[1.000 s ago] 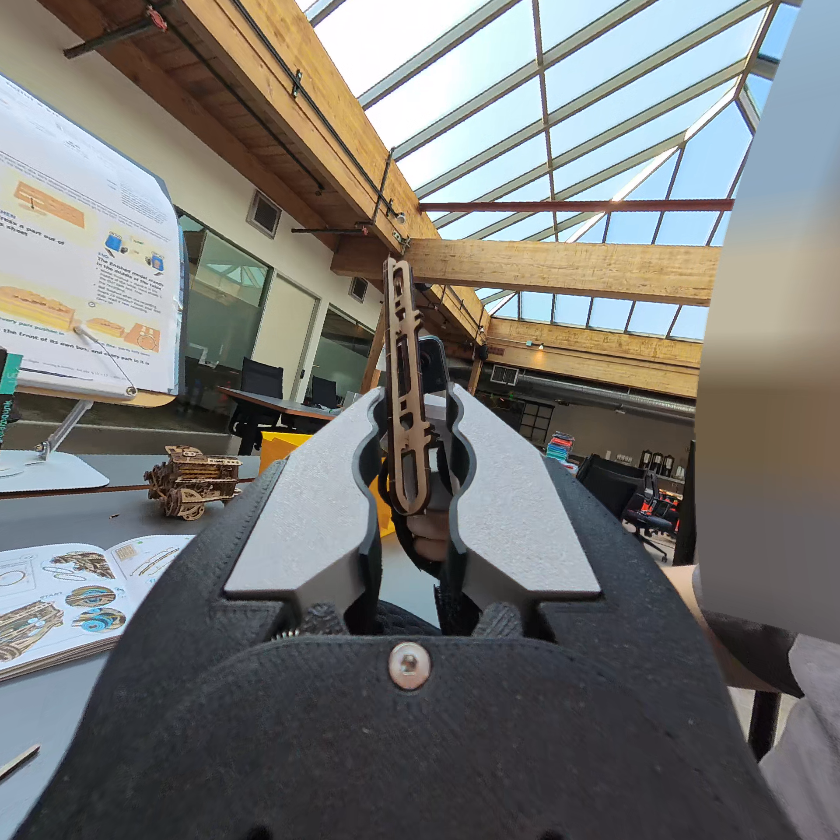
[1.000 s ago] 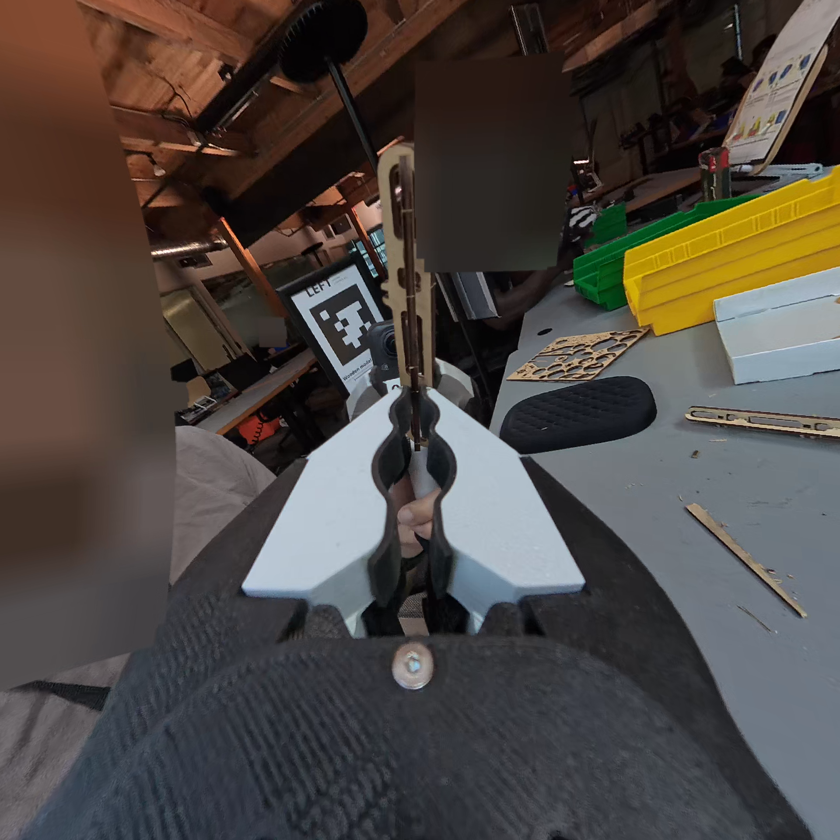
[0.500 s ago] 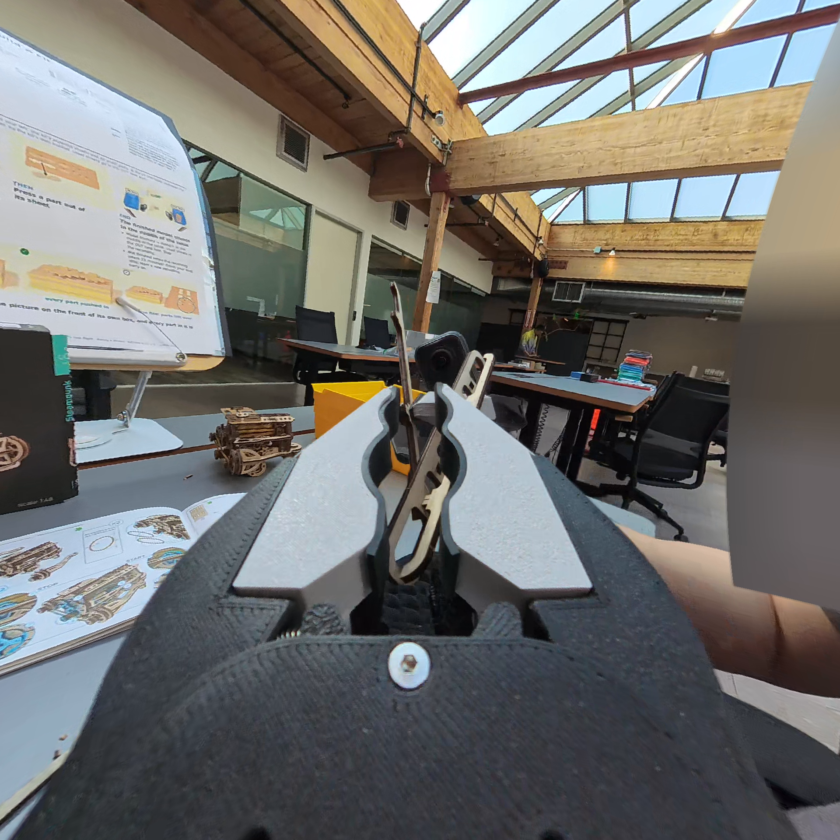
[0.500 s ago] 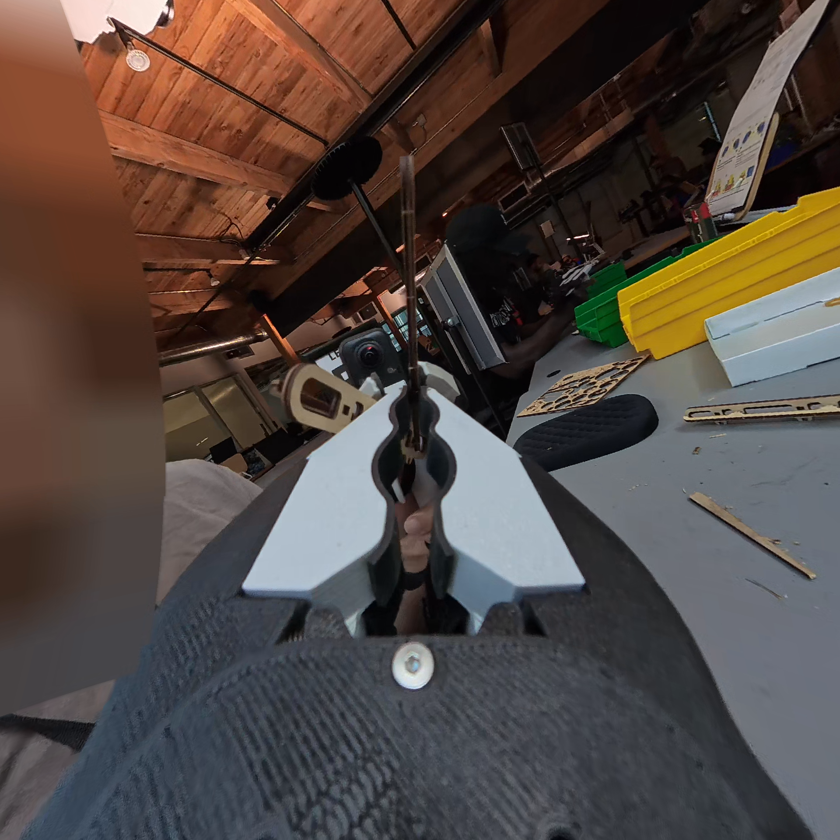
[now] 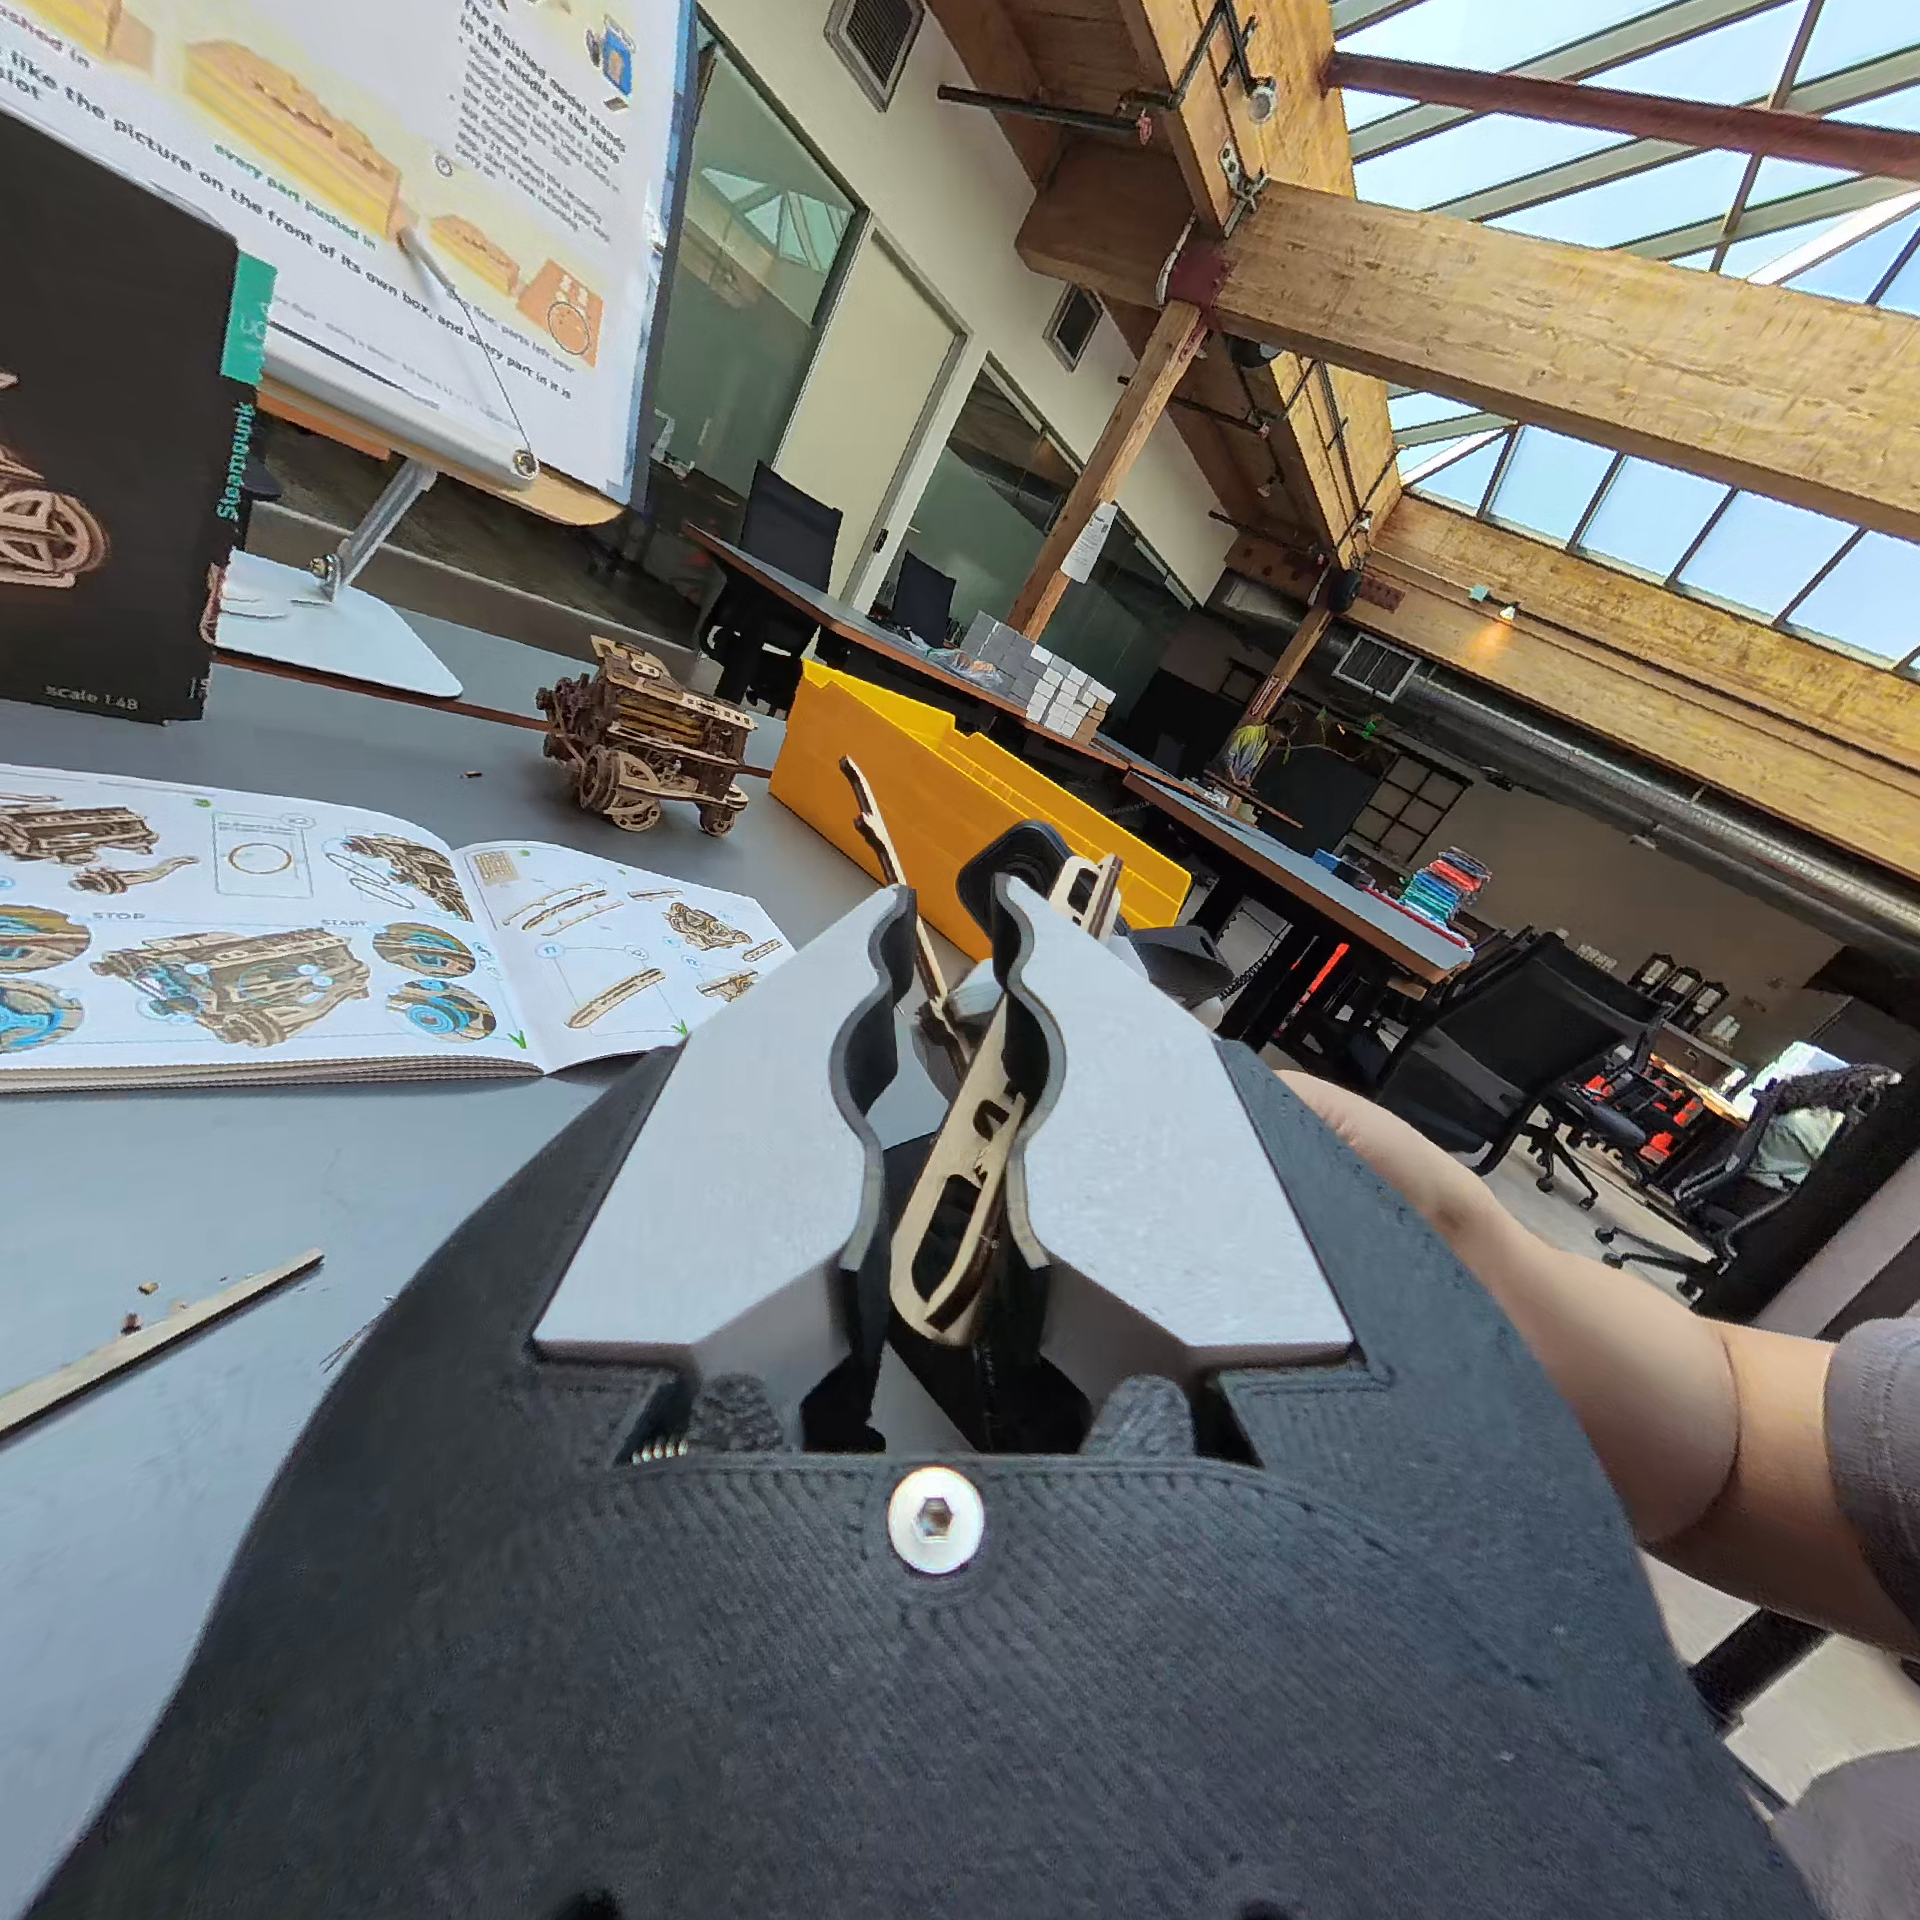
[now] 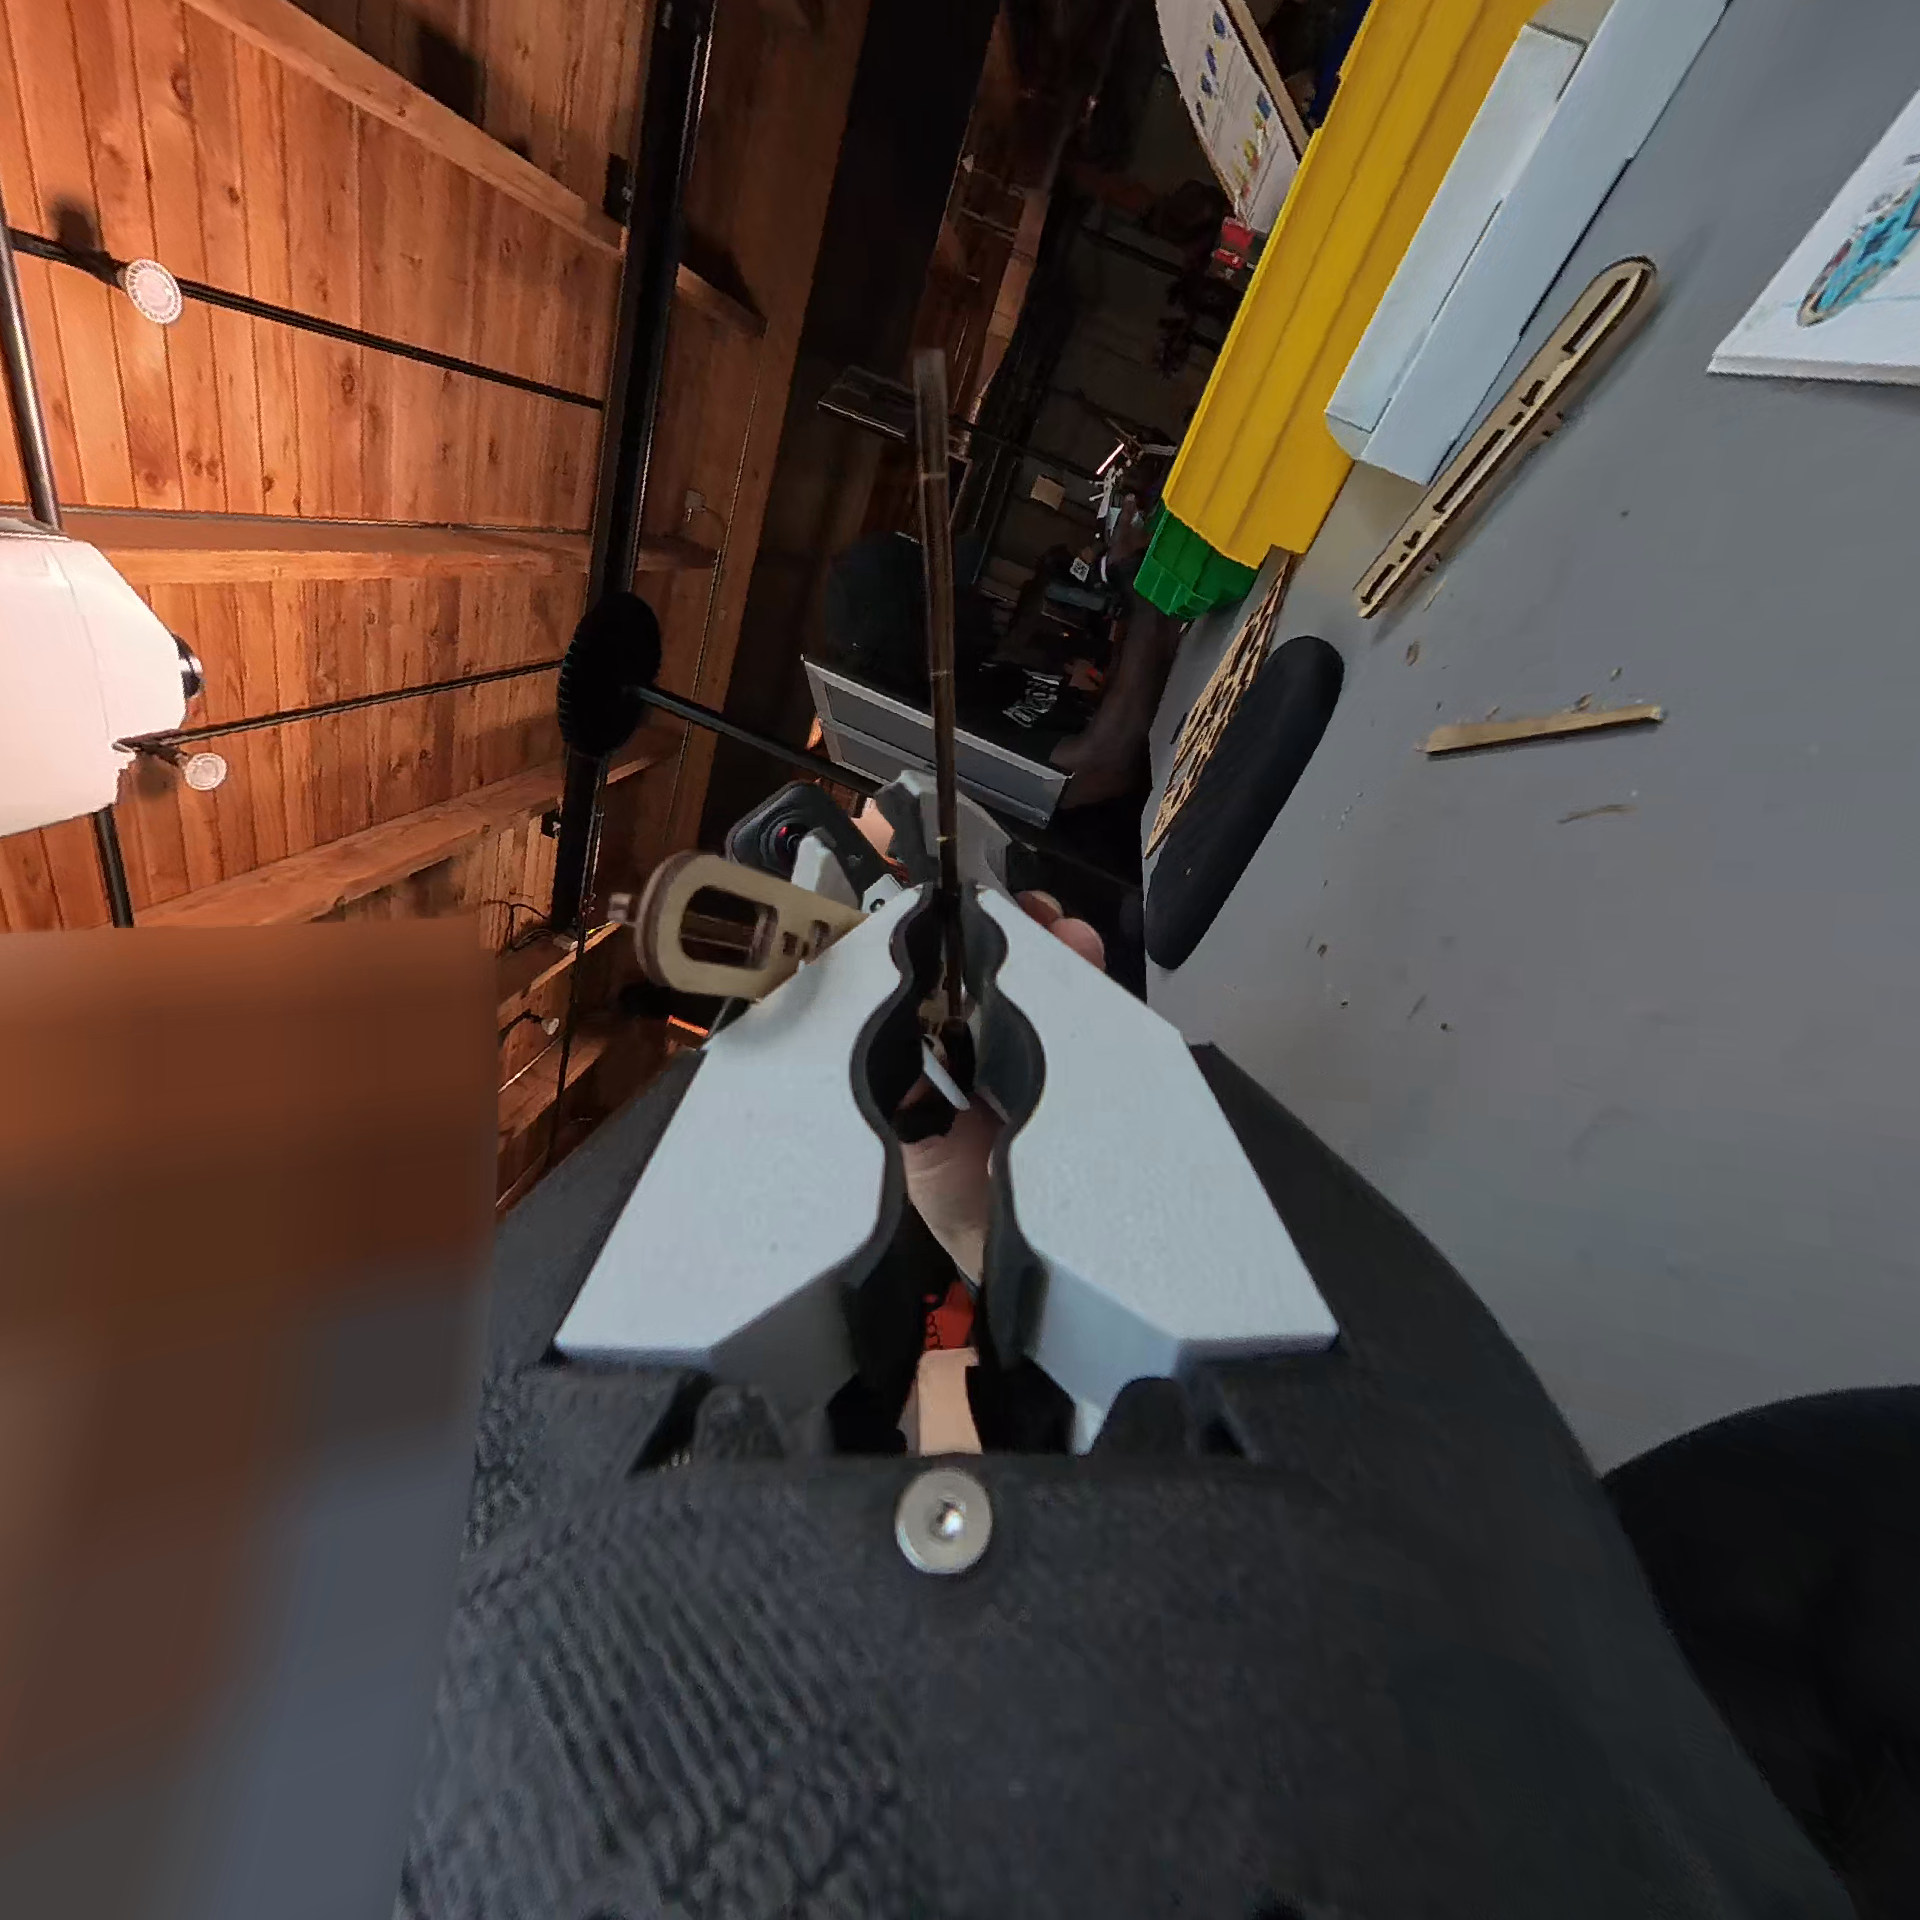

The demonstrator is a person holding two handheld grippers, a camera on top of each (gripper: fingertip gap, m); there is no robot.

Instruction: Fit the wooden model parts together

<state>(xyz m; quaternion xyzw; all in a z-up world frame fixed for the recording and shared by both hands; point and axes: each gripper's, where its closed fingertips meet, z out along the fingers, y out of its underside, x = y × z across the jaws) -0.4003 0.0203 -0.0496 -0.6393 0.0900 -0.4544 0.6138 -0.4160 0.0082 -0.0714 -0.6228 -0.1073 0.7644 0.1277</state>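
Wooden strips (image 5: 961, 1164) (image 6: 940, 665) pinched in both hand-held grippers (image 5: 951, 925) (image 6: 940, 914); booklet (image 5: 312, 935), yellow bin (image 5: 935, 821) nearby.

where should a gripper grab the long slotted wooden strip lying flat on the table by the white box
Come straight down on the slotted wooden strip and pinch across its narrow width near the middle. It lies flat on the grey table, so only its long edges offer purchase, and the white box crowds one side.

right gripper (image 6: 943, 914) pinching thin wooden strip (image 6: 937, 623) edge-on, grey table (image 6: 1558, 935)
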